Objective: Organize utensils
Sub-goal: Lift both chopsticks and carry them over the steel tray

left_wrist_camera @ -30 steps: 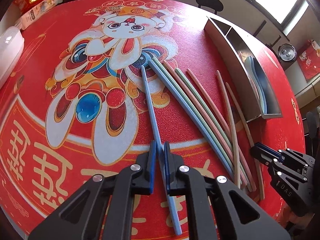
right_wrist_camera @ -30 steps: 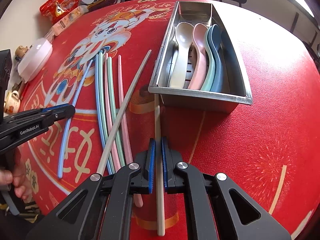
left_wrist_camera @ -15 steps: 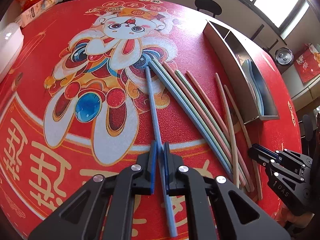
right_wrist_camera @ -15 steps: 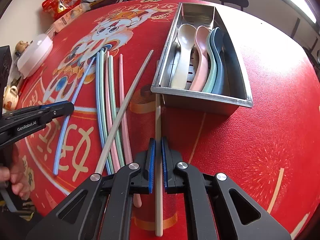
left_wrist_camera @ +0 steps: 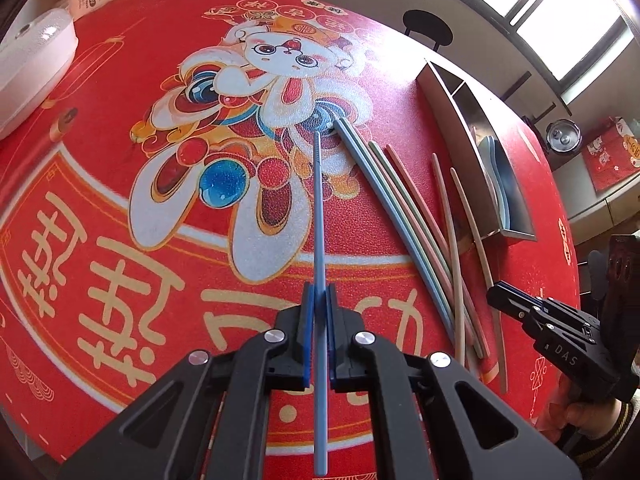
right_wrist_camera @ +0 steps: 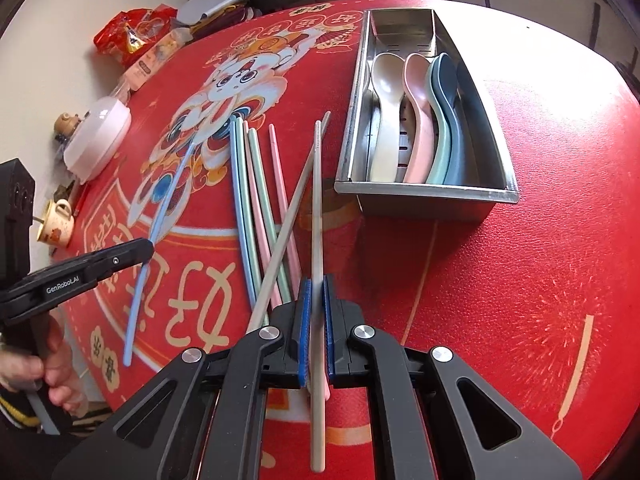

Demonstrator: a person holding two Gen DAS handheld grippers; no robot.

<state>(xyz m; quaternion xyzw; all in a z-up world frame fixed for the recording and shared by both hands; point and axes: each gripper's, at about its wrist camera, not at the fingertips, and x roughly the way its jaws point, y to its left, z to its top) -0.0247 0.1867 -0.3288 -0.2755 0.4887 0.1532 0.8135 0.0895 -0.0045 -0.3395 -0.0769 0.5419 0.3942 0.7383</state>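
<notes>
At the bottom centre of the left wrist view, a blue chopstick is pinched between the fingers of the left gripper, its tip reaching up toward the middle of the frame over the red counter. At the bottom centre of the right wrist view, a beige chopstick is clamped likewise by the right gripper. Left of it, a loose bundle of chopsticks, blue, green, pink and beige, is spread on the counter. At the upper right of that view, a steel tray is seen holding four spoons side by side.
</notes>
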